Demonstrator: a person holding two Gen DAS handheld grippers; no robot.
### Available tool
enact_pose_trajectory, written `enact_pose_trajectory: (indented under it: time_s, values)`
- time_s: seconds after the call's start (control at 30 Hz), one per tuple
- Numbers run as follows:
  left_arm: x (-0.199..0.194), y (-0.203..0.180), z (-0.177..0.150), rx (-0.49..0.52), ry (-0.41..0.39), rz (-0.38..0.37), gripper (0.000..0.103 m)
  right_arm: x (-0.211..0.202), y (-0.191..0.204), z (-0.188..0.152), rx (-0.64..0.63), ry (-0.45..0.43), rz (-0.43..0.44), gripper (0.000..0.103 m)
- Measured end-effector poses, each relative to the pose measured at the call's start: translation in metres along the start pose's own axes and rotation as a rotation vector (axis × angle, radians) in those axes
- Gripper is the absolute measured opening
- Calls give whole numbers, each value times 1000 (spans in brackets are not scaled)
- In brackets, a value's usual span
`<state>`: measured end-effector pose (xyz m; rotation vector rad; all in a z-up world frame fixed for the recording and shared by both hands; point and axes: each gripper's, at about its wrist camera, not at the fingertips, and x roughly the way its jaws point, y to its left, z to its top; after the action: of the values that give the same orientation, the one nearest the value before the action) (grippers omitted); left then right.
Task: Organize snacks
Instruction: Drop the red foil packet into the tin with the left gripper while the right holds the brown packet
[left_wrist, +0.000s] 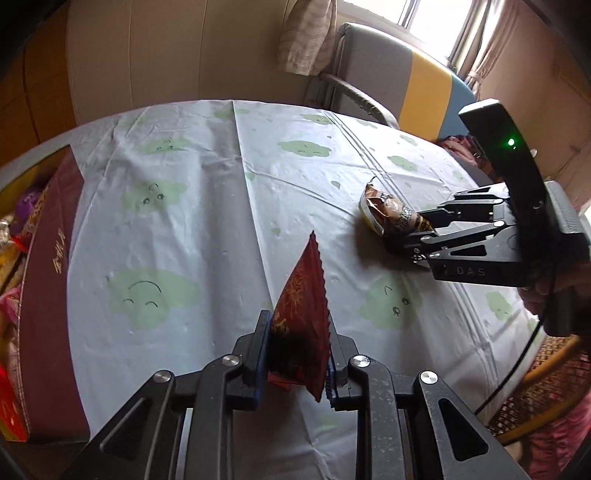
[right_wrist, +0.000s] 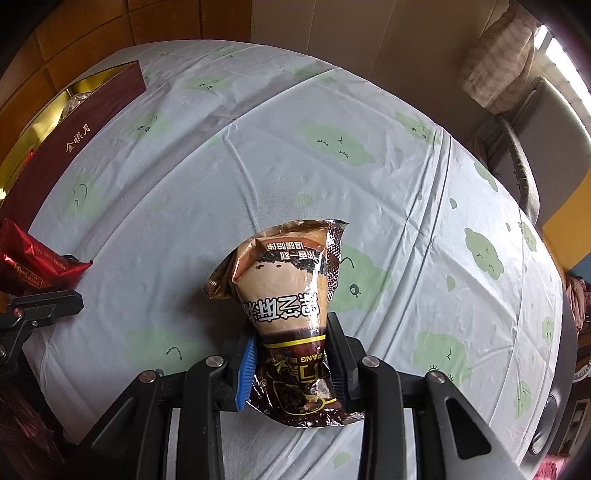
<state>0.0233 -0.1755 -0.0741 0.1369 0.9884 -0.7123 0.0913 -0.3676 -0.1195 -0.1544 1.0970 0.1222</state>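
My left gripper is shut on a dark red foil snack packet and holds it edge-up above the table. The packet also shows at the left edge of the right wrist view. My right gripper is shut on a brown and cream snack bag with black lettering, low over the tablecloth. In the left wrist view the right gripper holds that bag to the right. A maroon gift box with gold lettering holds several snacks at the table's left; it also shows in the right wrist view.
The round table has a pale blue tablecloth with green cloud faces. A grey chair with a yellow stripe stands behind the table, a wicker seat at right. The table edge curves close on the right.
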Motion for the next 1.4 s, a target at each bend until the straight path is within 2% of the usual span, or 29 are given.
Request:
enact_pose_trajectory:
  time_s: [0.1, 0.17, 0.2, 0.27, 0.3, 0.43, 0.6, 0.73, 0.8, 0.83, 0.93, 1.17, 1.4]
  values:
    - [0, 2, -3, 0, 31, -25, 26, 1, 0, 1, -1, 1, 0, 35]
    - [1, 4, -5, -10, 36, -43, 33, 0, 0, 2, 0, 2, 0, 35]
    - [0, 5, -5, -16, 36, -42, 36, 0, 0, 2, -1, 1, 0, 35]
    - [-1, 7, -3, -35, 35, -35, 51, 0, -1, 2, -2, 1, -2, 35]
    - [-2, 8, -2, -46, 33, -33, 53, 0, -1, 3, -2, 1, -3, 35]
    - [-3, 10, 3, -32, 23, -10, 57, 0, -1, 3, -2, 1, -3, 35]
    - [-6, -5, 10, 62, -12, 29, 57, 1, -2, 3, -3, 0, -3, 35]
    - [2, -11, 6, 80, 0, 36, 55, 1, -2, 4, -9, -2, -7, 35]
    - [7, -11, 1, 78, 22, 36, 32, 1, -1, 3, -18, -8, -13, 35]
    - [9, -11, -2, 91, 20, 50, 25, 0, 0, 2, -22, -11, -15, 34]
    - [-1, -13, -1, 86, -16, 37, 24, -1, 3, 1, -29, -18, -21, 34]
    - [-35, -9, 5, 61, -96, 83, 24, -3, 6, -1, -44, -29, -35, 33]
    - [-82, 34, 8, -57, -170, 164, 24, -6, 10, -4, -59, -40, -45, 33]
